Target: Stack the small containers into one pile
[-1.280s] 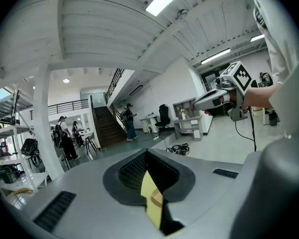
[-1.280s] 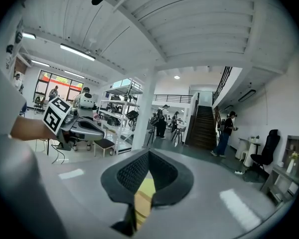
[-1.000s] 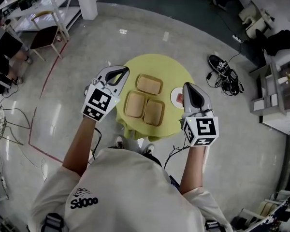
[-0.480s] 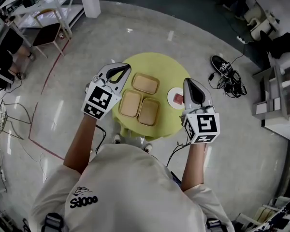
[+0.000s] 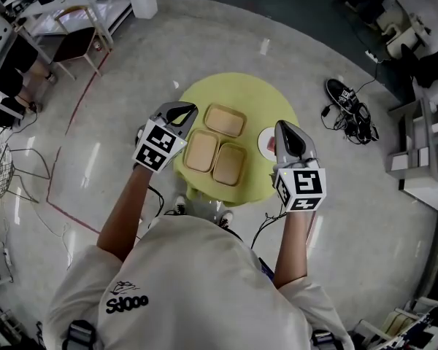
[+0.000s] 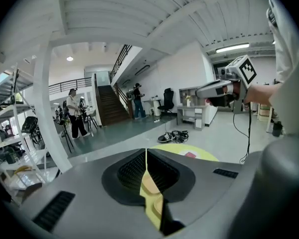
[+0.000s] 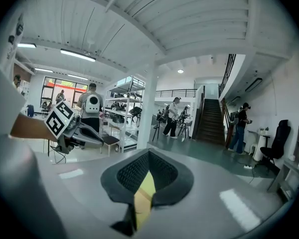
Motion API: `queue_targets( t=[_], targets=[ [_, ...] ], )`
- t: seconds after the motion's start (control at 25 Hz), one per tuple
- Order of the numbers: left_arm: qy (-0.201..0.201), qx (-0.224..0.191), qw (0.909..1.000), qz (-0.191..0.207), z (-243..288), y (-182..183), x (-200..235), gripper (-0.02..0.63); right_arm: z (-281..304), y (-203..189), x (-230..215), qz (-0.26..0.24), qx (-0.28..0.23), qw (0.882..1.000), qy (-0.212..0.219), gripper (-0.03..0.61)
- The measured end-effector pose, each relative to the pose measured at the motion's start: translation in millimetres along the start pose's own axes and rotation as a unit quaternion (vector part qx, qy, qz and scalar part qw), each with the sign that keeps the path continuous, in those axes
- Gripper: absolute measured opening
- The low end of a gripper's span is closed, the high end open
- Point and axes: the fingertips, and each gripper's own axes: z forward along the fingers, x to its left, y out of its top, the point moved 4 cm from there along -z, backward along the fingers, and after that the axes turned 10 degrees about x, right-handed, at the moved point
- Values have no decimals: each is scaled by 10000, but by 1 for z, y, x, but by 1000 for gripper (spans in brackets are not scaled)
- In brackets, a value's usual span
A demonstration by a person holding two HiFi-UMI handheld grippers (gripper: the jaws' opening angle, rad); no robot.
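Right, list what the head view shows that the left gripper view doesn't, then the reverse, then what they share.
Head view only: all three tan containers whole and unstacked, the far container, the near left container and the near right container side by side, plus the person's torso.

Left gripper view only: how the left gripper stands, jaws closed tip to tip on nothing, and a staircase and standing people. It catches only slivers of the containers.

Both: the yellow table, the right gripper and the shoes on the floor.
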Motion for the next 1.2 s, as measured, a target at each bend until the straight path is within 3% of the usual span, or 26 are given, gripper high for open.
queue_targets(
  t=[0.12,0.32,0.44,0.68,0.92,1.2],
  targets=[
    [35,329,9994,61,19,-32,-4,6,12,-24,4,36,260,9996,42,9],
    [-298,756,9962,-298,44,-72,-16,8,29,-62,5,202,731,9970,147,9],
    [-508,1082,9919,-425,54,-98,-23,61,38,-80,13,245,974,9947,203,9],
    [-728,1523,9831,-715,77,-150,-34,89,48,-108,30,284,1309,9904,352,10],
    [-934,1969,9689,-1176,101,-192,-43,109,47,-130,34,345,1600,9858,376,9],
    [-981,2423,9552,-1390,117,-222,-53,109,43,-153,41,507,1842,9808,397,9]
  ],
)
